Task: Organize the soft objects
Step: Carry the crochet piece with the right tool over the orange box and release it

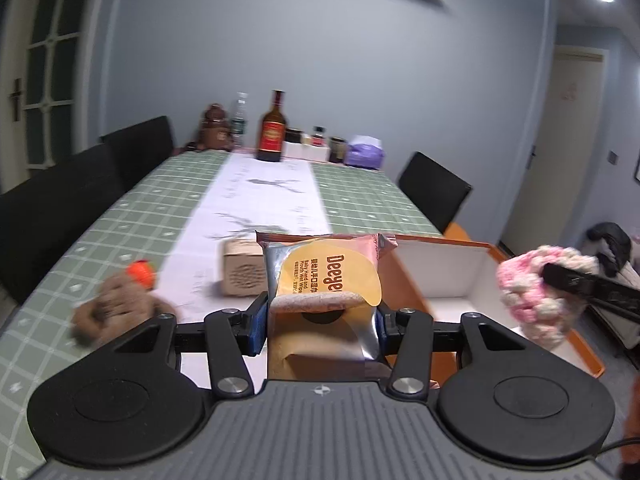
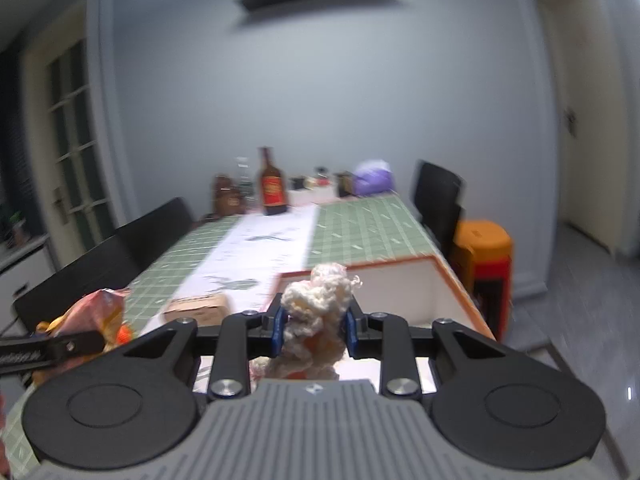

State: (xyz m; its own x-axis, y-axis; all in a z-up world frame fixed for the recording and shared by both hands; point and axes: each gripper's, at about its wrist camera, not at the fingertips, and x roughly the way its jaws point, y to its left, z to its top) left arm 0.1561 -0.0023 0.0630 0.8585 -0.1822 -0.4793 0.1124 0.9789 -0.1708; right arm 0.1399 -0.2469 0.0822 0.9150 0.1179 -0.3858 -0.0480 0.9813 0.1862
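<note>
Left gripper fingers pinch a wet-wipes pack, held above the tabletop | right gripper fingers pinch a pink-and-cream knitted toy over the open box at the near right | a brown plush toy lies near left, a small cardboard speaker beside the pack.

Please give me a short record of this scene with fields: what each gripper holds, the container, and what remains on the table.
left gripper: shut on wet wipes pack
right gripper: shut on pink and cream crochet item
container: open orange box with white inside, at the table's right edge
on table: brown plush toy, small cardboard box
far end: brown bottle
</note>
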